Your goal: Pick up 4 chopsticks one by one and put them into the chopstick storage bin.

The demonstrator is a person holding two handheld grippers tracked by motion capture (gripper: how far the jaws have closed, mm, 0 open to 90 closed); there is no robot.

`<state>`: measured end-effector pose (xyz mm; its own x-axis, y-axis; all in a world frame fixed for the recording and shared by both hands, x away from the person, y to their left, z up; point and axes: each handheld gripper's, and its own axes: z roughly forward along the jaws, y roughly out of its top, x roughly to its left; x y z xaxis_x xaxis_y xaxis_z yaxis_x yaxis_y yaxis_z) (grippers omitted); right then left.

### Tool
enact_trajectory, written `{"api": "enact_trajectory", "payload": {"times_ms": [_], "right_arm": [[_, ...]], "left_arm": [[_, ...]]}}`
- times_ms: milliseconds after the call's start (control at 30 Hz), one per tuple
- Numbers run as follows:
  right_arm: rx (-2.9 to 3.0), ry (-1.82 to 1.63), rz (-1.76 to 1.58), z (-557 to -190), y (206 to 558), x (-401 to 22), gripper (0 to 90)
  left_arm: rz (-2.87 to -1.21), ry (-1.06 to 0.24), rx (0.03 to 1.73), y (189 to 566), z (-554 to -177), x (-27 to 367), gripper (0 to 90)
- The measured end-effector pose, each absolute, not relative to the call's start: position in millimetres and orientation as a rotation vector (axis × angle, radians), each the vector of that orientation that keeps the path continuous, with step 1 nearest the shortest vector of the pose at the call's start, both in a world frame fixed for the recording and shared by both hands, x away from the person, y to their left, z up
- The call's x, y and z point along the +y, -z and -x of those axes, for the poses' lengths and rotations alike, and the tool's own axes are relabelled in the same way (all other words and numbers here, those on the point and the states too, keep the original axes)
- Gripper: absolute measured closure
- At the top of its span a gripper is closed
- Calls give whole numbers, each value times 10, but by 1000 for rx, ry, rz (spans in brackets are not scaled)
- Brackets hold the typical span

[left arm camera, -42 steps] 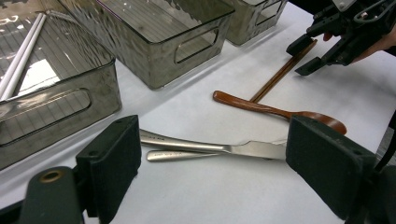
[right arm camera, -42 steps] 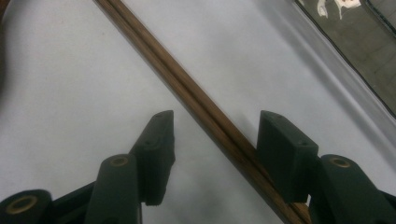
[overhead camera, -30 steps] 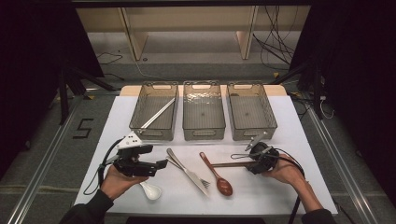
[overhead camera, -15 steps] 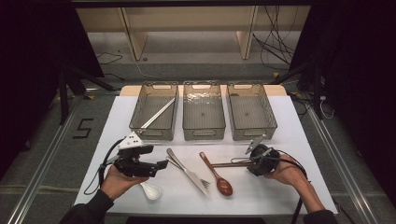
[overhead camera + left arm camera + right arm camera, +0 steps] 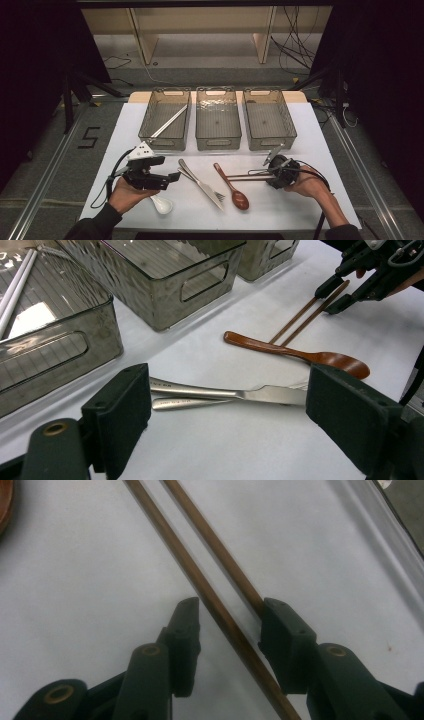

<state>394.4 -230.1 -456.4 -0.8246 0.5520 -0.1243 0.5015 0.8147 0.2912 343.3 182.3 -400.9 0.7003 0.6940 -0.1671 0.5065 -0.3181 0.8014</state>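
A white surface (image 5: pixel 320 130) carries three smoky grey, see-through bins (image 5: pixel 218 120) with a rippled, faceted texture on their walls. In the bin at ten o'clock lie pale silver-white chopsticks (image 5: pixel 169 121). Nearer, a glossy reddish-brown wooden spoon (image 5: pixel 232 186) lies beside two slim brown chopsticks (image 5: pixel 247 175). A silver steel knife (image 5: pixel 201 183) and fork (image 5: pixel 216 194) shine dull grey. A white ceramic spoon (image 5: pixel 162 204) sits at seven o'clock. Both the left hand-held gripper (image 5: pixel 172 177) and the right hand-held gripper (image 5: pixel 263 173) are matte black, with small brass-coloured rivets. The floor is grey, marked with a black figure five (image 5: pixel 89 137).
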Motion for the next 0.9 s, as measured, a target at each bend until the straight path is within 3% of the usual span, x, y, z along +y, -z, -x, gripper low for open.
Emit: {"api": "enact_trajectory", "payload": {"times_ms": [433,900], "right_arm": [[2913,-228,-892,-3935,4518,-2310,718],[2999,-123,-662,-3811,4512,-2254,846]], "left_arm": [[-1996,-253,918,4008,-3429,1820,183],[-2002,-248,916,4017,-3429,1813,184]]}}
